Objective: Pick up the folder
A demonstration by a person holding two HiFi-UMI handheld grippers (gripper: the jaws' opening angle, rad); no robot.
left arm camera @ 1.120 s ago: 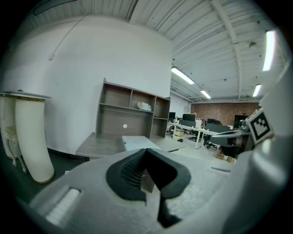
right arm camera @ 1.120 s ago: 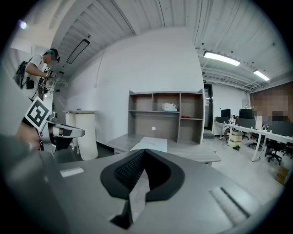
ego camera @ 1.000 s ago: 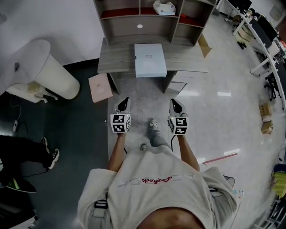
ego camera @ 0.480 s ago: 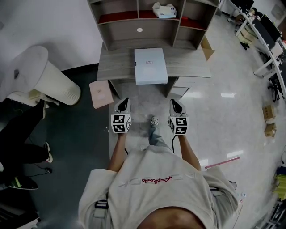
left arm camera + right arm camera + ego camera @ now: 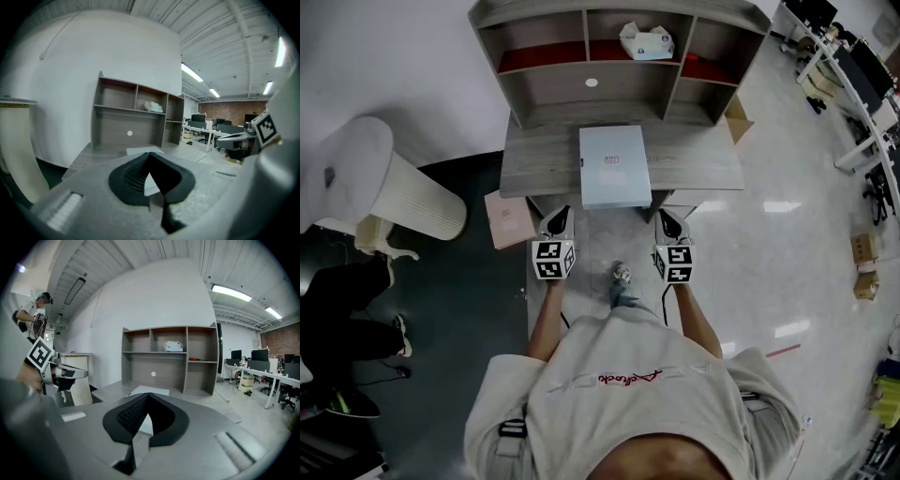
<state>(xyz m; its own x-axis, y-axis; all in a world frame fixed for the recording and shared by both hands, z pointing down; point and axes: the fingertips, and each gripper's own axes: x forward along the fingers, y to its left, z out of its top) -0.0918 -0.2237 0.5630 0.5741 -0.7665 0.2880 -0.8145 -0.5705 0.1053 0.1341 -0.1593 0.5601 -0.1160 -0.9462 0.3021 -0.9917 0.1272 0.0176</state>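
The folder [image 5: 614, 166] is a pale blue flat case lying on the grey desk [image 5: 534, 159], its near edge at the desk's front. In the head view my left gripper [image 5: 560, 217] and right gripper [image 5: 668, 220] are held side by side just short of the desk's front edge, left and right of the folder's near corners. Both are shut with nothing between the pads. From the left gripper view the folder [image 5: 140, 151] shows just beyond the closed tips [image 5: 150, 154]. The right gripper view has the folder [image 5: 150, 391] ahead of its closed tips [image 5: 148, 395].
A shelf unit [image 5: 591, 56] stands on the back of the desk with a white box [image 5: 644, 42] in its middle bay. A pink box [image 5: 510, 218] lies on the floor by the desk's left leg. A white ribbed cylinder [image 5: 403, 192] and another person's legs [image 5: 347, 319] are at the left.
The desk and folder have come closer to both grippers as the person walks forward. Both grippers stay shut and side by side.
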